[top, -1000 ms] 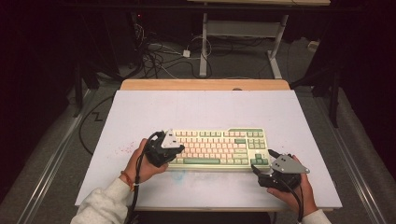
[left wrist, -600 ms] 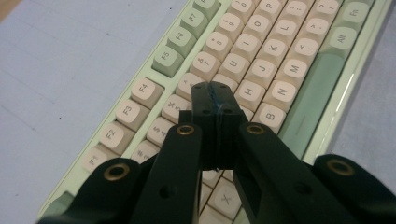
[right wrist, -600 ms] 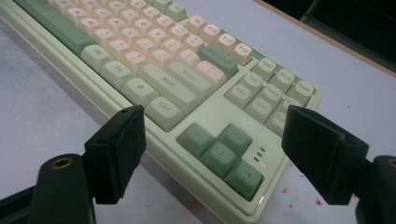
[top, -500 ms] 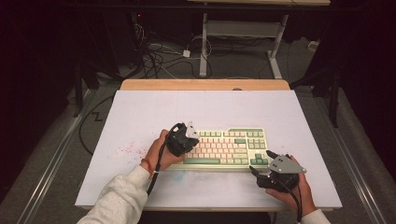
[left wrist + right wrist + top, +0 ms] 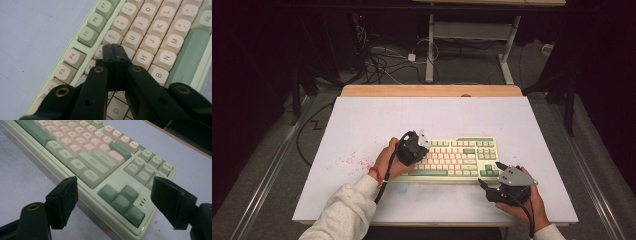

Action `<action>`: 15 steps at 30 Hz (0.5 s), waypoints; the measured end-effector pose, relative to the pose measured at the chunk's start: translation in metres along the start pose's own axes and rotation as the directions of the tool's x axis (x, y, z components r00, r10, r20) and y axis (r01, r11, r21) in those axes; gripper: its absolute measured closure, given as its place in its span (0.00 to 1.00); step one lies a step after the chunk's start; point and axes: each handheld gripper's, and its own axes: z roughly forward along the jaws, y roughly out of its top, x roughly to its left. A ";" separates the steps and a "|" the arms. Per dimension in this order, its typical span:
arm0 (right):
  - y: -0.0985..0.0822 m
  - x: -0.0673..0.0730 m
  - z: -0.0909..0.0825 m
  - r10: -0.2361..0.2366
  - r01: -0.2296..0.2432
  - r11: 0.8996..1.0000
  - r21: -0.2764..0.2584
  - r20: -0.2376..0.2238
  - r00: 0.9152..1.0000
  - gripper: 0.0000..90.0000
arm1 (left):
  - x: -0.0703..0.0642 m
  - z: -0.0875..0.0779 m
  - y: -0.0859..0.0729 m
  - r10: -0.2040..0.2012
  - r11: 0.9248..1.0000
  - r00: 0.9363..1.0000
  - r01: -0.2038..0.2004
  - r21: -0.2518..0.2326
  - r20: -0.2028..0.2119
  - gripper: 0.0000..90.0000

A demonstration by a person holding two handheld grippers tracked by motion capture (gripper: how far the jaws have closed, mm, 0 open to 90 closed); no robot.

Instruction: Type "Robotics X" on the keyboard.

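A pale green keyboard (image 5: 457, 157) with cream and green keys lies on the white table top (image 5: 432, 115), a little right of centre. My left gripper (image 5: 418, 145) hovers over the keyboard's left part, jaws shut with nothing between them. In the left gripper view its tips (image 5: 115, 48) sit just above the keys (image 5: 150, 42) near 7 and Y; whether they touch a key I cannot tell. My right gripper (image 5: 490, 174) rests at the keyboard's near right corner, open. In the right gripper view its jaws straddle the arrow-key corner (image 5: 117, 200) without touching it.
Red specks (image 5: 349, 160) mark the white surface left of the keyboard. A wooden strip (image 5: 432, 91) borders the far edge. Beyond it, cables (image 5: 382, 60) and a desk frame (image 5: 432, 45) stand on the dark floor.
My left gripper has moved right, from the keyboard's left end to over its left keys, and dipped slightly. The right gripper has stayed put.
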 end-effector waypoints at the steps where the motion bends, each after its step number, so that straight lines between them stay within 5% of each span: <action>1: 0.000 0.000 0.000 -0.001 0.001 1.000 0.002 -0.001 1.000 0.25 | 0.000 0.001 0.001 0.005 1.000 1.000 -0.005 0.012 -0.001 0.97; 15: 0.001 -0.001 -0.001 0.001 -0.001 1.000 0.002 -0.004 1.000 0.25 | -0.002 -0.014 -0.003 0.005 0.998 1.000 -0.007 -0.070 -0.025 0.95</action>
